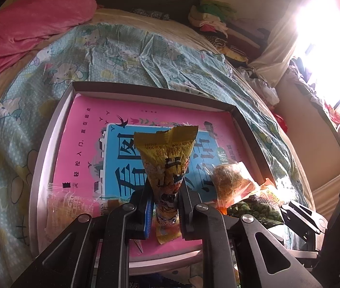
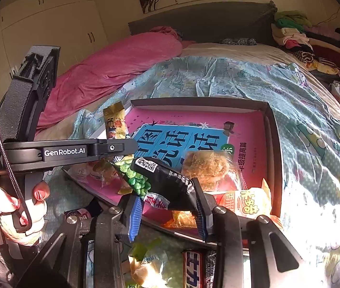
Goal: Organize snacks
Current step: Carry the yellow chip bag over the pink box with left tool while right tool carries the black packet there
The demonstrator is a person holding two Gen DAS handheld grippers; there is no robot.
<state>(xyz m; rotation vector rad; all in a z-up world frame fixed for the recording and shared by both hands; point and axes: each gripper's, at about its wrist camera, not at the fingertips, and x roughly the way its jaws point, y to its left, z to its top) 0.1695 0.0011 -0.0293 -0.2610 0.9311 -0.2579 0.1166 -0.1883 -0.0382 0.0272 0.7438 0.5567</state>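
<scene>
Clearly, the left gripper clamps a yellow snack packet above the box; the right gripper pinches a green pea bag, its lower end hidden, at the box's six o'clock edge.

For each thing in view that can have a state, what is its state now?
Left gripper: shut on the yellow packet, upright.
Right gripper: shut on the pea packet.
Box: open, book flat inside.
Clear-wrapped cake: lying on the book.
</scene>
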